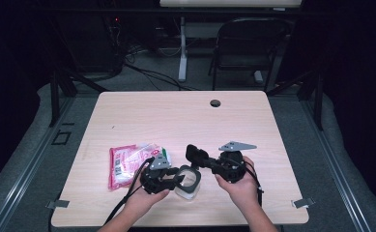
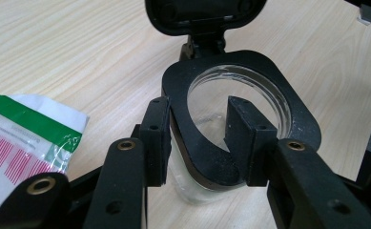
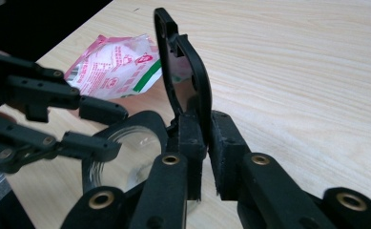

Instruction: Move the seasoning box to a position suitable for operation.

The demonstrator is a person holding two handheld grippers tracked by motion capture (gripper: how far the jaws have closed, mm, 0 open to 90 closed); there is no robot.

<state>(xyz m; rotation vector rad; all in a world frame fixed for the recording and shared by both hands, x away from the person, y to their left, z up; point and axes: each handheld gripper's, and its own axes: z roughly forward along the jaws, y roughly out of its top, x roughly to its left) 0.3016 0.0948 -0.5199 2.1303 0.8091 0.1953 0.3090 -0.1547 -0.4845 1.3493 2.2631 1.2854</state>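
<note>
Clear container [image 1: 189, 182] w/ black rim sat near table [image 1: 185, 121] front edge, approx 6 o'clock of the cable hole [image 1: 215, 103]. Its flip lid [image 3: 183, 71] stood open, upright. R gripper [image 3: 203, 157] pinched the lid at the hinge end, jaws close together on it. L gripper [image 2: 197, 143] straddled the rim, one jaw outside, one inside; pads didn't look pressed, so spread. Snack packet [image 1: 127, 163] lay at 9 o'clock of container.

Risk: w/ L grip this loose, any R pull on lid could tip or drag container; over-bending could strain the hinge.
</note>
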